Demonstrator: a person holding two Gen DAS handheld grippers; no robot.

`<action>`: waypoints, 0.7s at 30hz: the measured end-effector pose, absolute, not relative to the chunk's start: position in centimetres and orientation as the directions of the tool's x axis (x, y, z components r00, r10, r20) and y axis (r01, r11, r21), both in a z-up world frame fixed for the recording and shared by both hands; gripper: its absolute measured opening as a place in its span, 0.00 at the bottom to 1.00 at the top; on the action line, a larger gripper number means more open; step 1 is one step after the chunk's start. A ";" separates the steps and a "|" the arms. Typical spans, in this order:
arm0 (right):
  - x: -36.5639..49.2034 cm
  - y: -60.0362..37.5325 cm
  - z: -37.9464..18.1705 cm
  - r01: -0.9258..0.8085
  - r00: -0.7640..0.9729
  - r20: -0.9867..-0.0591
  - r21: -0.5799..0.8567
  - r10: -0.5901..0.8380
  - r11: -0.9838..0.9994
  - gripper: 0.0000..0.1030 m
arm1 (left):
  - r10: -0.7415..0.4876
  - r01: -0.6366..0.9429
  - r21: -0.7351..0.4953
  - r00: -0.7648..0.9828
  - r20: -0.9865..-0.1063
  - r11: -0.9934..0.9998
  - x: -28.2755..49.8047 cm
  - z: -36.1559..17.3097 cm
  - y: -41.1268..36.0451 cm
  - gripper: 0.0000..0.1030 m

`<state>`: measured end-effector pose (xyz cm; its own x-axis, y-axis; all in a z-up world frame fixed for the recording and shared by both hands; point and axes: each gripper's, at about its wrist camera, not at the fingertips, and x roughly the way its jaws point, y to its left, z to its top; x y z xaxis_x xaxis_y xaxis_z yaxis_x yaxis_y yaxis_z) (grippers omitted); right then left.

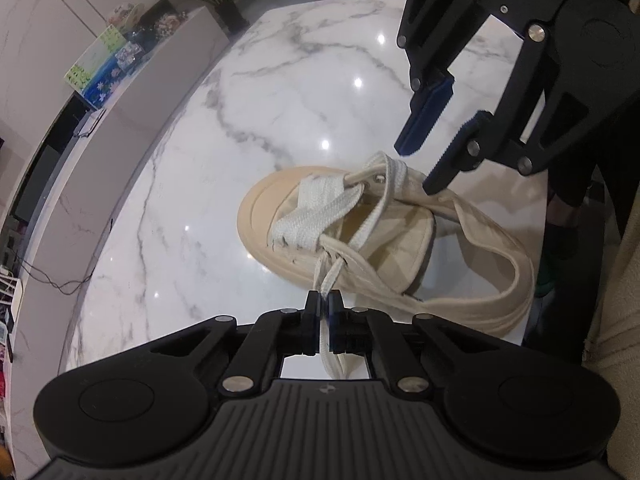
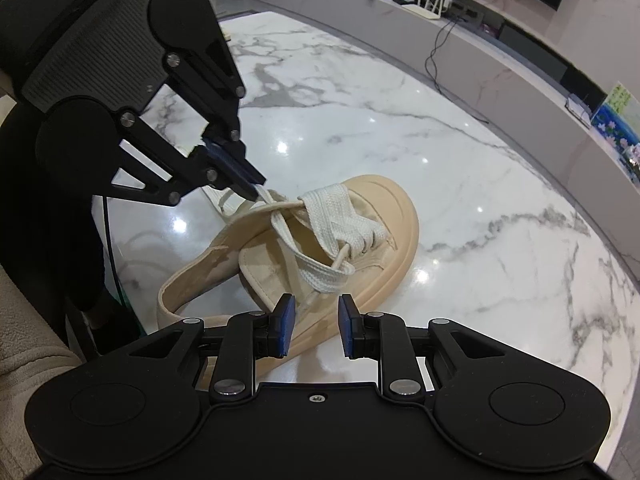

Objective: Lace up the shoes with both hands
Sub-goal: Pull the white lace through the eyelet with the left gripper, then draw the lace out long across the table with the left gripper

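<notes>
Pinching the lace (image 1: 325, 288) in our left gripper (image 1: 324, 300), with the right gripper (image 2: 316, 312) part-open and empty, we risk tipping the shoe (image 2: 384, 216) by tugging.

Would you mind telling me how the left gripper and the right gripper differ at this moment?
The left gripper is shut on the white shoelace, while the right gripper is open with nothing between its pads. The left gripper sits at one side of the beige shoe; the right gripper hovers at the opposite side. Both are black with blue pads and point down at the shoe.
</notes>
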<state>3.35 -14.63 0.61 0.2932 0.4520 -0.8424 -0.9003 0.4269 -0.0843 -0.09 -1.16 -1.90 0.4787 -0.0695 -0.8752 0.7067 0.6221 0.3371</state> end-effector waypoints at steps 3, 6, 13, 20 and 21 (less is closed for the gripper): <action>3.2 -14.5 0.6 -0.903 0.296 -0.843 -0.094 0.450 0.420 0.23 | -0.044 0.686 0.335 0.472 -0.880 0.646 -0.4 -1.9 -0.4 0.02; 3.0 -14.4 0.6 -0.905 0.298 -0.841 -0.098 0.451 0.414 0.24 | -0.028 0.670 0.331 0.465 -0.885 0.664 -0.9 -1.8 0.2 0.02; 2.6 -14.5 1.6 -0.901 0.320 -0.818 -0.107 0.478 0.421 0.24 | -0.030 0.638 0.290 0.441 -0.897 0.713 -2.4 -2.2 1.1 0.02; 1.8 -13.8 2.7 -0.904 0.332 -0.788 -0.109 0.519 0.413 0.24 | -0.036 0.521 0.217 0.432 -0.901 0.825 -3.4 -2.5 1.7 0.09; 1.8 -13.7 2.9 -0.905 0.329 -0.781 -0.100 0.530 0.414 0.24 | -0.028 0.491 0.207 0.430 -0.903 0.846 -3.4 -2.5 2.0 0.11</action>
<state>1.79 -13.73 2.89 0.3294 0.5302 -0.7813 -0.9046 0.4143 -0.1002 -3.43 1.98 -2.52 0.4296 -0.0285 -0.9026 0.4913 0.8460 0.2072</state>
